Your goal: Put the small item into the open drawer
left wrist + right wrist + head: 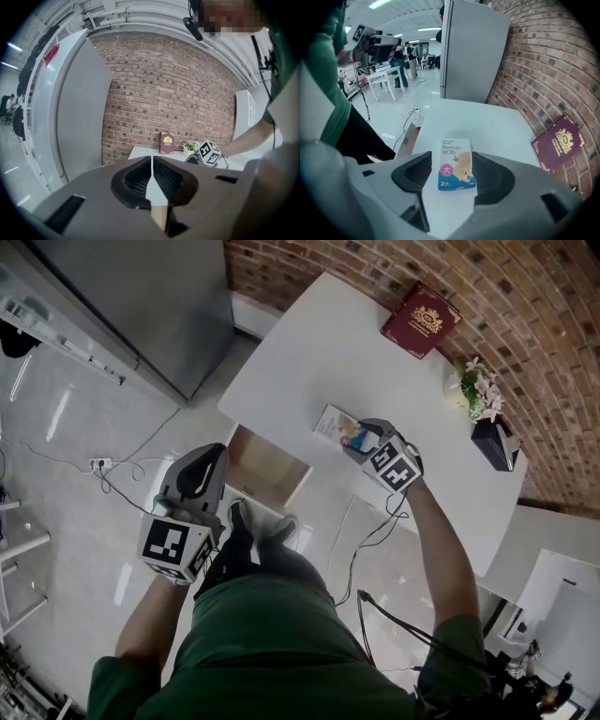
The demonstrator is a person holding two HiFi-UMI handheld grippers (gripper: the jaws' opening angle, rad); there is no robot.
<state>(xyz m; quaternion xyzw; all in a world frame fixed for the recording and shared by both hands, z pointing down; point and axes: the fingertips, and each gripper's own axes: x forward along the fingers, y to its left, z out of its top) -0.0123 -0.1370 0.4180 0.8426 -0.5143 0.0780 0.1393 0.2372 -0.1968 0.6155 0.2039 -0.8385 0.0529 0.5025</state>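
Right claw (361, 439) stands wide around the bandage box (339, 427) near the table's (309, 352) front edge; centre it, then close squarely.

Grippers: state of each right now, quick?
Left gripper: shut, jaws together, nothing between them.
Right gripper: open, jaws either side of the bandage box lying on the table, not gripping it.

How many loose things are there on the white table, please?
3: a bandage box between the right gripper's open jaws, a red book by the brick wall, and a flower pot further along that wall. Nothing seems hidden.
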